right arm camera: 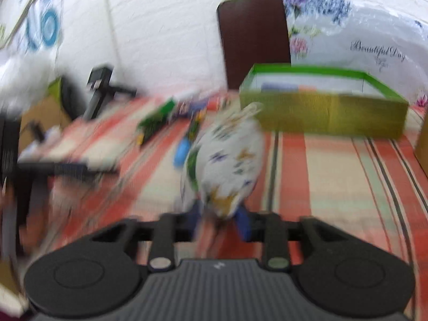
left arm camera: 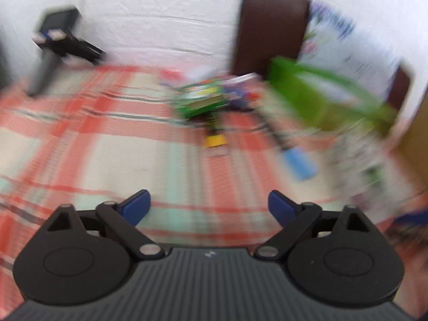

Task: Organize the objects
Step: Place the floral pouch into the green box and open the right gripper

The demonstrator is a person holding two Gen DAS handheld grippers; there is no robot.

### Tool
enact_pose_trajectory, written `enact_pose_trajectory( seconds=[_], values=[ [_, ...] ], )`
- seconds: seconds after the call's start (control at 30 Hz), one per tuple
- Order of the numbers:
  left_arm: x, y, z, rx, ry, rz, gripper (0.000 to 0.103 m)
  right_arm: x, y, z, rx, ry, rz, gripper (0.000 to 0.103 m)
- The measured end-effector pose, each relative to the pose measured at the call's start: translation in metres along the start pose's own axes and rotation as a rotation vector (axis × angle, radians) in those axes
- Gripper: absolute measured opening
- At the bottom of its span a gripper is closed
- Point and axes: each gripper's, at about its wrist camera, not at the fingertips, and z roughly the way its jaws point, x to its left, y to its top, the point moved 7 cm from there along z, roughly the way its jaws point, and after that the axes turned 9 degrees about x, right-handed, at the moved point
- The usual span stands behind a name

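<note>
Surface: a checked cloth (right arm camera: 334, 165) in red, cream and pale green with dark stripes; whether it covers a table or a bed cannot be told.
Left tool (left arm camera: 210, 207): jaws stand wide apart, blue pads bare, nothing between them.
Right tool (right arm camera: 222, 220): jaws part-way apart; a white pouch (right arm camera: 230, 160) printed with small coloured butterflies has its lower end between the blue pads; motion blur hides whether the pads press on it.
Box (right arm camera: 323, 109): open-topped, green rim, olive-gold front wall, at the far side of the cloth, behind and to the right of the pouch.
Writing: "Beautiful Day" in script on a white floral sheet (right arm camera: 374, 42) behind the box; no other text is legible.
Loose items: green packets (left arm camera: 203, 101), a yellow piece (left arm camera: 215, 140) and a blue piece (left arm camera: 299, 163), lying mid-cloth near the box, all blurred.
Background: white brick wall (left arm camera: 160, 21); dark brown board (left arm camera: 270, 26); black stand (left arm camera: 56, 42) at left.
</note>
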Motion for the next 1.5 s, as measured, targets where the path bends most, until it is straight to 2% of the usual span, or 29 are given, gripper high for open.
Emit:
enact_pose_trajectory(
  seconds=[0.03, 0.1, 0.2, 0.3, 0.37, 0.4, 0.43, 0.47, 0.53, 0.57, 0.63, 0.7, 0.77, 0.83, 1.0, 1.07, 1.13, 1.17, 1.2, 1.3, 1.4, 1.5],
  values=[
    [-0.013, 0.005, -0.004, -0.001, -0.064, -0.011, 0.093, -0.004, -0.003, -0.007, -0.024, -0.011, 0.007, 0.068],
    [-0.043, 0.013, -0.01, -0.011, -0.142, 0.029, 0.093, -0.011, -0.001, -0.015, -0.045, -0.01, 0.025, 0.077],
    [-0.085, 0.015, 0.002, 0.043, -0.22, 0.095, 0.094, -0.02, 0.012, -0.011, -0.063, -0.023, 0.041, 0.079],
    [-0.111, 0.009, 0.029, 0.123, -0.226, 0.14, 0.094, -0.02, 0.026, 0.005, -0.066, 0.0, 0.018, 0.082],
    [-0.118, 0.0, 0.053, 0.19, -0.208, 0.157, 0.094, -0.012, 0.03, 0.027, -0.028, 0.008, -0.019, 0.081],
    [-0.12, -0.003, 0.062, 0.204, -0.211, 0.144, 0.093, -0.008, 0.03, 0.04, 0.0, 0.021, -0.025, 0.068],
    [-0.125, -0.003, 0.06, 0.167, -0.206, 0.171, 0.088, -0.006, 0.03, 0.048, 0.01, 0.035, -0.014, 0.066],
    [-0.134, -0.004, 0.057, 0.169, -0.245, 0.199, 0.06, -0.004, 0.031, 0.049, -0.007, 0.024, -0.004, 0.062],
    [-0.142, 0.002, 0.048, 0.156, -0.255, 0.208, 0.058, -0.002, 0.035, 0.041, -0.033, 0.004, -0.001, 0.047],
    [-0.144, 0.008, 0.041, 0.141, -0.277, 0.204, 0.054, -0.002, 0.038, 0.033, -0.061, -0.003, 0.001, 0.033],
    [-0.147, 0.021, 0.027, 0.104, -0.321, 0.186, 0.054, 0.002, 0.046, 0.016, -0.143, -0.031, -0.033, 0.031],
    [-0.154, 0.038, 0.014, 0.031, -0.339, 0.222, 0.054, 0.005, 0.062, 0.003, -0.228, -0.08, -0.072, 0.031],
    [-0.163, 0.058, 0.008, -0.049, -0.329, 0.27, 0.054, -0.001, 0.084, -0.004, -0.298, -0.102, -0.073, 0.031],
    [-0.167, 0.084, 0.016, -0.087, -0.315, 0.289, 0.054, -0.015, 0.111, 0.0, -0.337, -0.126, -0.079, 0.031],
    [-0.166, 0.143, 0.059, -0.078, -0.31, 0.227, 0.054, -0.065, 0.165, 0.031, -0.36, -0.162, -0.053, 0.031],
    [-0.169, 0.158, 0.076, -0.082, -0.282, 0.234, 0.054, -0.081, 0.181, 0.049, -0.355, -0.17, -0.032, 0.032],
    [-0.168, 0.17, 0.098, -0.063, -0.229, 0.248, 0.058, -0.09, 0.194, 0.076, -0.325, -0.205, -0.036, 0.04],
    [-0.166, 0.173, 0.11, -0.052, -0.187, 0.245, 0.06, -0.094, 0.198, 0.091, -0.293, -0.227, -0.049, 0.05],
    [-0.163, 0.175, 0.12, -0.04, -0.145, 0.233, 0.06, -0.096, 0.196, 0.101, -0.273, -0.249, -0.058, 0.054],
    [-0.15, 0.167, 0.129, -0.003, -0.109, 0.198, 0.06, -0.098, 0.185, 0.106, -0.251, -0.273, -0.041, 0.057],
    [-0.143, 0.155, 0.112, -0.051, -0.108, 0.207, 0.061, -0.091, 0.167, 0.086, -0.292, -0.248, 0.006, 0.06],
    [-0.139, 0.14, 0.091, -0.074, -0.11, 0.211, 0.061, -0.072, 0.146, 0.066, -0.331, -0.267, 0.022, 0.06]
  ],
)
